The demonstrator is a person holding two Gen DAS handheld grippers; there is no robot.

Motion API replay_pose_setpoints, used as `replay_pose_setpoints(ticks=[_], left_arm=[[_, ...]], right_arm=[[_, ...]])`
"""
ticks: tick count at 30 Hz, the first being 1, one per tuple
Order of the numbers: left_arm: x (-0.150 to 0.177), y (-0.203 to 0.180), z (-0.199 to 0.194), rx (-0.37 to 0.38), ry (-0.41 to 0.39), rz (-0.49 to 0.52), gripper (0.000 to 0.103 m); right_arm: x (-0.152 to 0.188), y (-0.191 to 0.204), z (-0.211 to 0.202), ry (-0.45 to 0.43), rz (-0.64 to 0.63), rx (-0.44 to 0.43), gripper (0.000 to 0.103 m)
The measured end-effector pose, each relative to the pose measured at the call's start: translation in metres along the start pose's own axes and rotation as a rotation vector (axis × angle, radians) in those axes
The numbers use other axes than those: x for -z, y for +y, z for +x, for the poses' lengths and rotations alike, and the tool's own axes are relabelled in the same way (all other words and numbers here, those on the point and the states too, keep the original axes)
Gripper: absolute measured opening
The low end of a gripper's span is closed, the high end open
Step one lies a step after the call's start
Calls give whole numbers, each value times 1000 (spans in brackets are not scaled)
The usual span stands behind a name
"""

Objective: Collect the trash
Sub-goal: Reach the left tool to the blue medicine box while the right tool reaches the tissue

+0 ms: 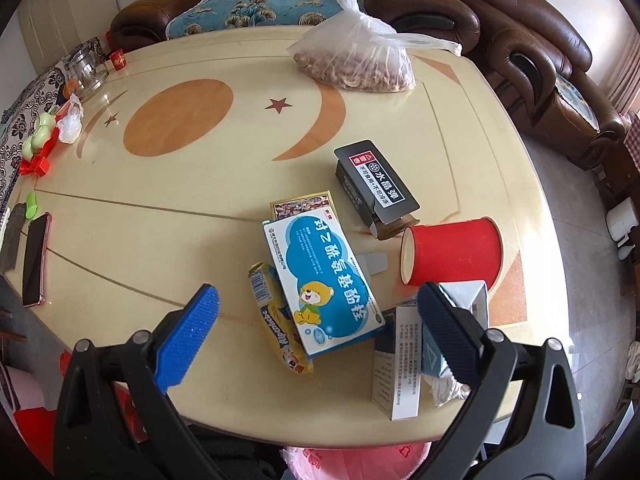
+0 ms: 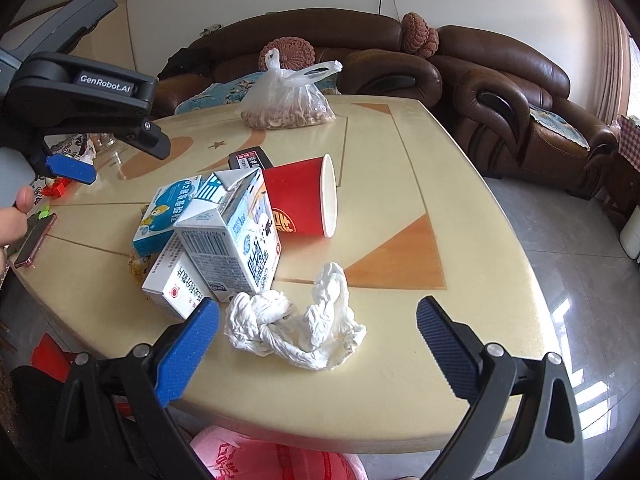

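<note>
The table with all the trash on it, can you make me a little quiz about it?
1. True or false: the red paper cup stands upright.
2. What lies nearest the right gripper? A) crumpled tissue B) bag of nuts C) phone
3. Are the left gripper fingers holding anything?

Key: 1 false, it lies on its side. 2 A. 3 No, open and empty.

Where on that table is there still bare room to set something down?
The widest bare stretch of table lies between the phone, the peanut bag and the blue medicine box. Another runs right of the red cup, past the crumpled tissue. Around the milk carton it is crowded.
</note>
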State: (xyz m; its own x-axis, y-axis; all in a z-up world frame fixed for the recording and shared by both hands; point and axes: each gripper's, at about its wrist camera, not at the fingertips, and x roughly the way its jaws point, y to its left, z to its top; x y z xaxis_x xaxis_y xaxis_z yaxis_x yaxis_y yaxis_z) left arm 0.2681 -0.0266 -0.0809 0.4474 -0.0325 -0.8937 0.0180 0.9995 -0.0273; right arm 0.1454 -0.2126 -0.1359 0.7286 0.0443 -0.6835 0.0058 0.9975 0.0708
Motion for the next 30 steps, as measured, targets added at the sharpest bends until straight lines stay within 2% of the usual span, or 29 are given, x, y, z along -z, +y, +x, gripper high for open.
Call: replay_pose_setpoints(ticks=[10,30], left_arm=[[-17,-6,34,-5,69,-9,97],[-24,-1,79,-8,186,-62,97]], right_arm=[[10,-1,18,29,3,-15,97],[26,7,28,-7,-27,-24,97]])
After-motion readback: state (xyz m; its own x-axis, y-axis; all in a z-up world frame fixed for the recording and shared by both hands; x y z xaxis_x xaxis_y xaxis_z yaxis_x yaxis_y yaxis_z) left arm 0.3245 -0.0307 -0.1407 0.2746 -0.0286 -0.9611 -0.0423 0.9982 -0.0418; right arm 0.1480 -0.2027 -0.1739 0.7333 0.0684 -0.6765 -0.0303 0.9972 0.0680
